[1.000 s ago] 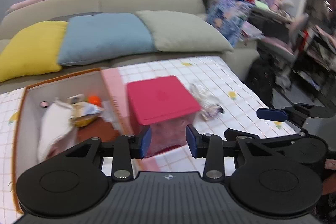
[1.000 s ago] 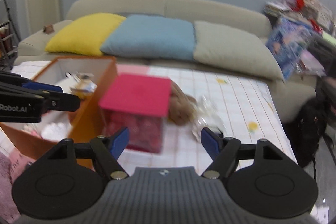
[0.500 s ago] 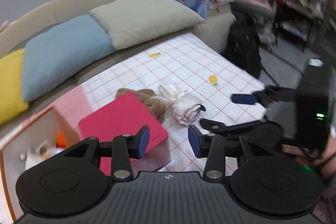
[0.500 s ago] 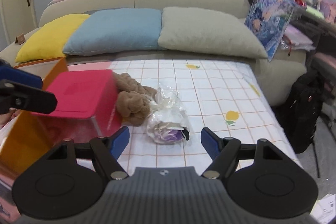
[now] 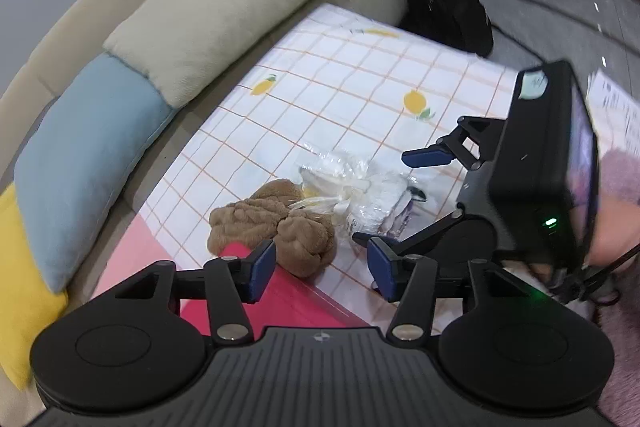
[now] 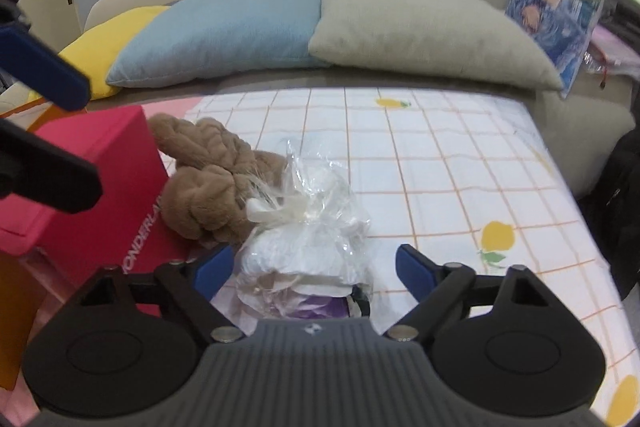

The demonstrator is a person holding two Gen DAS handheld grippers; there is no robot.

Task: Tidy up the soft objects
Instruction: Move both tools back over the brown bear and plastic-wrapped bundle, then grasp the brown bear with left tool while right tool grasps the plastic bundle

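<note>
1. Right tongs (image 6: 314,269) spread wide and empty, blue tips either side of the plastic-wrapped bundle (image 6: 308,259), no contact visible.
2. Left tongs (image 5: 322,267) part open, holding nothing, hovering over the red box (image 5: 280,303) and aimed at the brown plush (image 5: 276,227).
3. Bundle lies on the checked tabletop (image 6: 440,163), touching the plush on its left; plush leans against the red box side.
4. Bundle: clear crinkly film tied with a white ribbon (image 6: 280,211), white and purple soft stuff inside. Probably light and squashy, film likely slippery and may tear.
5. Best hold, my guess: across the fat lower body of the bundle, or at the tied neck where the film bunches.
6. Plush looks soft, light and grippy; pinch any thick fold.
7. Risk: ribbon or film snagging the plush on lift.
</note>
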